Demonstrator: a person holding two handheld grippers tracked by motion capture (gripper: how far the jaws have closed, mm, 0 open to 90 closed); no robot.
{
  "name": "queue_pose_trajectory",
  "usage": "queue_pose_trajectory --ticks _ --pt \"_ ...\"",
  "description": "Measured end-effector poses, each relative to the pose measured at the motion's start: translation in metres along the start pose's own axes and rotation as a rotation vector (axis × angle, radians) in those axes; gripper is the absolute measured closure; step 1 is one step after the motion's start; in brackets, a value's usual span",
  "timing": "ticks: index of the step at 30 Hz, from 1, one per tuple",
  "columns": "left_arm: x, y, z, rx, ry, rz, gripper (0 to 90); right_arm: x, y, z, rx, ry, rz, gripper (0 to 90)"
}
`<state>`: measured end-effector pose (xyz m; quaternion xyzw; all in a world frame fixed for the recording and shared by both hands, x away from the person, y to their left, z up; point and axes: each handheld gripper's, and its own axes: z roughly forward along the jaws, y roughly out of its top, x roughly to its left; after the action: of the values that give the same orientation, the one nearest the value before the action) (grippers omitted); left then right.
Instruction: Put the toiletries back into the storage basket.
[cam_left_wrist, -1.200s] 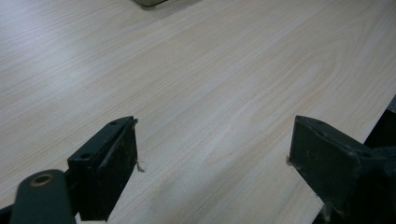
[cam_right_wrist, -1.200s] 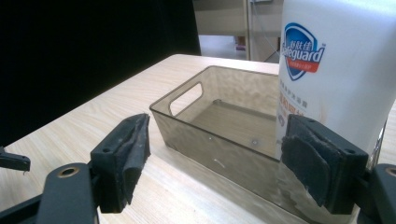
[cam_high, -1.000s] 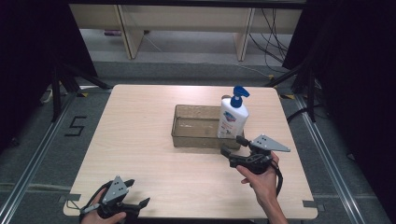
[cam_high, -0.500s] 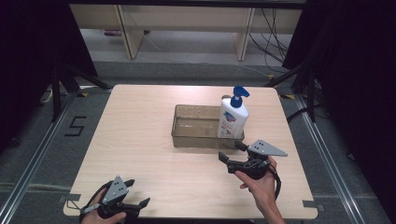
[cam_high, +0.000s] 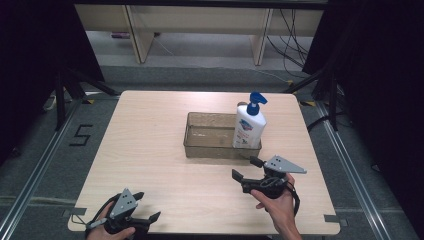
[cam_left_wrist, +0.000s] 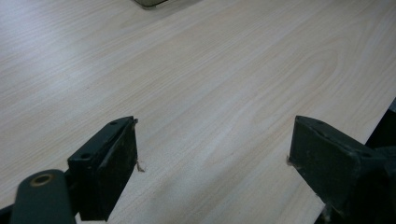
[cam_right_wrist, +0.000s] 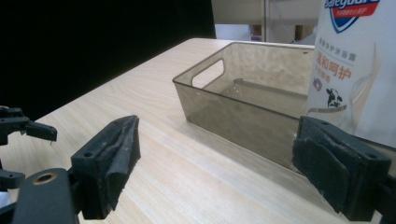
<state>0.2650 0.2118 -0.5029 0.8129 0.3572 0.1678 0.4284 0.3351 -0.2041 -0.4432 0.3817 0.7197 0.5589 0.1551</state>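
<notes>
A white pump bottle (cam_high: 249, 127) with a blue top stands upright in the right end of a clear brown plastic bin (cam_high: 220, 150) on the wooden table (cam_high: 150, 130). My right gripper (cam_high: 245, 168) sits just in front of the bin, a little short of the bottle. Its jaws have just been opening and stand wide with nothing between them. The right gripper view looks past the right gripper (cam_right_wrist: 215, 158) at the bin (cam_right_wrist: 233, 112) and the bottle (cam_right_wrist: 355, 70). My left gripper (cam_high: 147, 206) rests open at the table's front left edge, over bare wood (cam_left_wrist: 212, 158).
Bare tabletop lies left of the bin and between the two grippers. The left gripper (cam_right_wrist: 18, 130) shows far off in the right gripper view. Dark stands and cables flank the table, and shelving legs stand on the floor behind it.
The right gripper has drawn back a little from the bottle toward the person, and its jaws have spread wider. The bottle stays upright in the bin. The left gripper has not moved.
</notes>
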Motion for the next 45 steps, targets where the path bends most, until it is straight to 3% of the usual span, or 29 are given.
queue_pose_trajectory --ticks 6,7,12,19,20,22,26,29,31,32,34,36,37,38,40,44,45 --pt "0.000 0.000 0.000 -0.005 -0.003 0.002 14.7 0.006 -0.004 -0.001 0.006 0.021 0.020 15.2" --pt "0.000 0.000 0.000 0.002 0.001 0.001 14.7 0.005 -0.005 -0.001 -0.002 0.016 0.000 15.2" --pt "0.000 0.000 0.000 -0.005 -0.002 0.000 14.8 0.006 -0.007 -0.002 -0.004 0.016 -0.013 15.3" --pt "0.000 0.000 0.000 -0.005 -0.002 -0.001 14.8 0.011 -0.014 -0.003 0.016 0.043 0.009 15.3" --pt "0.000 0.000 0.000 -0.005 -0.002 -0.001 14.8 0.010 -0.014 -0.004 0.022 0.028 -0.013 15.2" --pt "0.000 0.000 0.000 0.000 0.001 0.002 14.8 0.013 -0.016 -0.004 0.019 0.047 0.019 15.3" --pt "0.001 0.000 -0.001 0.006 -0.003 0.014 14.8 0.013 -0.017 -0.007 0.016 0.035 -0.011 15.3" --pt "0.000 0.000 0.000 -0.004 -0.002 -0.001 14.8 0.015 -0.019 -0.008 0.020 0.043 0.014 15.3" --pt "0.000 0.000 0.000 -0.002 -0.003 0.005 14.8 0.013 -0.020 -0.008 0.014 0.036 -0.013 15.2" --pt "0.000 0.000 0.000 -0.005 -0.003 0.002 14.8 0.016 -0.021 -0.009 0.030 0.043 0.024 15.2" --pt "0.001 0.000 -0.001 0.010 -0.003 0.017 14.8 0.012 -0.023 -0.008 0.028 0.035 -0.023 15.3" --pt "0.000 0.000 0.000 -0.004 -0.003 0.001 14.8 0.011 -0.025 -0.008 0.028 0.036 -0.013 15.2" --pt "0.000 0.000 0.000 -0.005 -0.003 0.000 14.8 0.013 -0.026 -0.010 0.035 0.041 0.017 15.3" --pt "0.001 0.000 -0.001 0.007 -0.002 0.013 14.8 0.011 -0.026 -0.009 0.029 0.036 -0.010 15.3" --pt "0.001 0.000 -0.001 0.010 -0.003 0.016 14.8 0.010 -0.027 -0.011 0.040 0.042 -0.012 15.2" --pt "0.000 0.000 0.000 -0.001 -0.002 -0.001 14.8 0.013 -0.029 -0.011 0.032 0.044 0.022 15.3" --pt "0.001 0.000 -0.001 0.009 -0.002 0.014 14.8 0.011 -0.030 -0.012 0.025 0.043 -0.009 15.3"
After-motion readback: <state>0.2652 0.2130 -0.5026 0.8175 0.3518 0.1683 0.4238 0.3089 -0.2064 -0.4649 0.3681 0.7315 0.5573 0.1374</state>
